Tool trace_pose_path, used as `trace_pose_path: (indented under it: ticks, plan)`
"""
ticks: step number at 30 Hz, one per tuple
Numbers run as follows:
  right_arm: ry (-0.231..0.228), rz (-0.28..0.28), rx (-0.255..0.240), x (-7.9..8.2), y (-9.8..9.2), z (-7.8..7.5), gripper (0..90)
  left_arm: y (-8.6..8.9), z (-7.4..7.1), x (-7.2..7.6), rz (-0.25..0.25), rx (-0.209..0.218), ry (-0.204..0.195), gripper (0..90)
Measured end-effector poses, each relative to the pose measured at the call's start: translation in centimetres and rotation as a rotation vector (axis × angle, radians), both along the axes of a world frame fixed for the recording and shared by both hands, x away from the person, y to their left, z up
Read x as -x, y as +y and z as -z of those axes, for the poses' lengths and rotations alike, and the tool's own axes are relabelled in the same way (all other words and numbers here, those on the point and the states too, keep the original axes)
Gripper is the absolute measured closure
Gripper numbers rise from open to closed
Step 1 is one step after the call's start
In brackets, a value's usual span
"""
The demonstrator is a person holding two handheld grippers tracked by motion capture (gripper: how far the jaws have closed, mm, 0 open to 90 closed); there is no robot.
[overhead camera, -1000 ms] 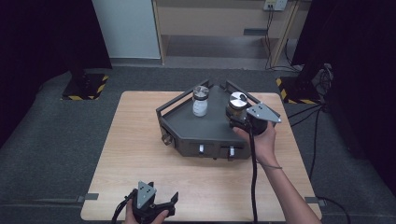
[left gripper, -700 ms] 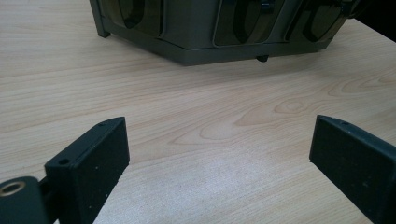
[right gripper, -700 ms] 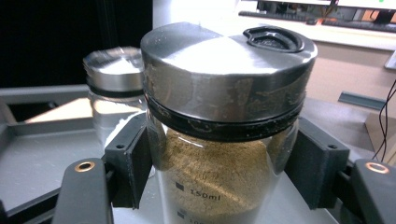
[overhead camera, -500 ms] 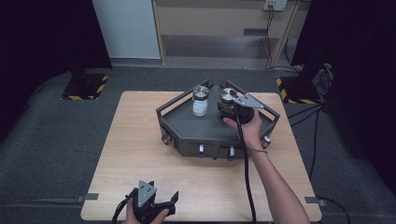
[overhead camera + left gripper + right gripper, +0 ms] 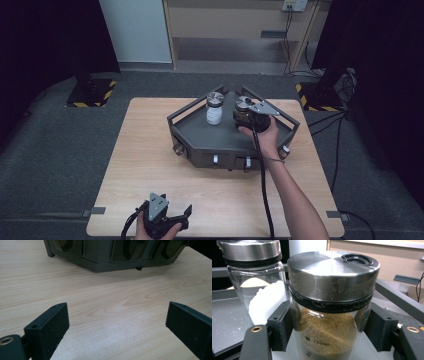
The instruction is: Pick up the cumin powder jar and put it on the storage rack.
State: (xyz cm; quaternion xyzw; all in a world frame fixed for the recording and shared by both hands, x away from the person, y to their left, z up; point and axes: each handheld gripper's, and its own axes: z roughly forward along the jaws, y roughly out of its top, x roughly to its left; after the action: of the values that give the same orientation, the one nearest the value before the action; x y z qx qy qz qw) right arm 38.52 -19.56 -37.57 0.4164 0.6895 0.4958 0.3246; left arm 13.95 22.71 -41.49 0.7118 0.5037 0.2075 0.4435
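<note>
A glass jar of brown granules [image 5: 327, 335] with a steel lid [image 5: 243, 104] stands inside the dark grey tray [image 5: 192, 111]. My right gripper [image 5: 329, 322] is shut on it, one pad pressed on each side of the glass just below the lid; from above, the right gripper [image 5: 250, 119] sits over the tray's right half. Close to the left stands a second steel-lidded jar holding white powder [image 5: 214, 114], also the white-powder jar [image 5: 262, 300]. My left gripper [image 5: 167, 222] rests low at the table's front edge, open, with bare wood between its jaws [image 5: 117, 315].
The tray has raised rails and small knobs [image 5: 215, 159] along its front wall, whose base [image 5: 112, 263] faces my left gripper. A cable [image 5: 265, 190] trails along the right forearm. Light wooden tabletop [image 5: 145, 150] lies in front and to the left of the tray.
My right hand has carried the brown jar leftward across the tray, closer to the white-powder jar. The left gripper has stayed put.
</note>
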Motion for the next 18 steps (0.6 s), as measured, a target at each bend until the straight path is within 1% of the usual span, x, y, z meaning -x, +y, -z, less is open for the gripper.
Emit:
trace_pose_path:
  ticks: [3,14,18]
  plan:
    - [-0.007,0.003,0.009,0.14,0.16,0.09,30.7,-0.01,0.01,-0.04,-0.002,0.001,0.002,4.0]
    - [-0.01,0.008,0.006,0.19,0.22,0.2,30.6,0.11,0.0,0.09,-0.007,0.0,-0.006,4.0]
    - [-0.011,0.012,-0.006,0.22,0.2,0.36,30.6,0.1,-0.03,0.08,-0.002,-0.002,-0.006,4.0]
